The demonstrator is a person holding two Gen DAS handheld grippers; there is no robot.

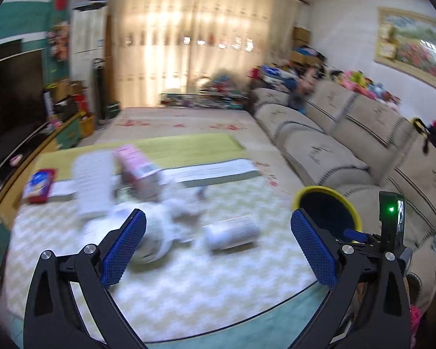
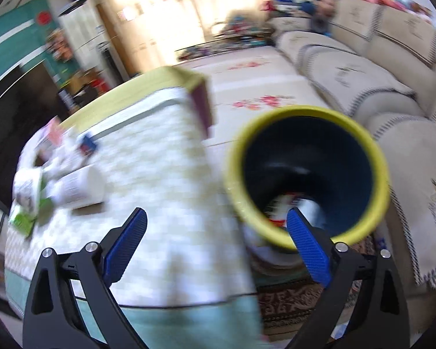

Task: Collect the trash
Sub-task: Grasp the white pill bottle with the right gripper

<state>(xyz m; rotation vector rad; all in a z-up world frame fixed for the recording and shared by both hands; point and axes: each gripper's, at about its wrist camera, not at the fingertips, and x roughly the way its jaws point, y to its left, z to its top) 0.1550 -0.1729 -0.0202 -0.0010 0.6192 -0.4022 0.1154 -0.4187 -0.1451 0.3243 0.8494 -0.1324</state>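
Your left claw fills the near edge of the left wrist view, spread wide with nothing between its blue pads. Beyond it, on the counter with its pale zigzag cloth, the trash lies blurred: a white bottle on its side near the middle, crumpled white paper just left of it, and a pink carton further back toward the far edge. A red and blue packet sits at the far left corner. The bin, yellow-rimmed and dark inside, stands off the counter's right edge, beside the sofa.

Your right claw is also wide and empty. In its view the bin gapes just past the right finger, with some trash already at its bottom.
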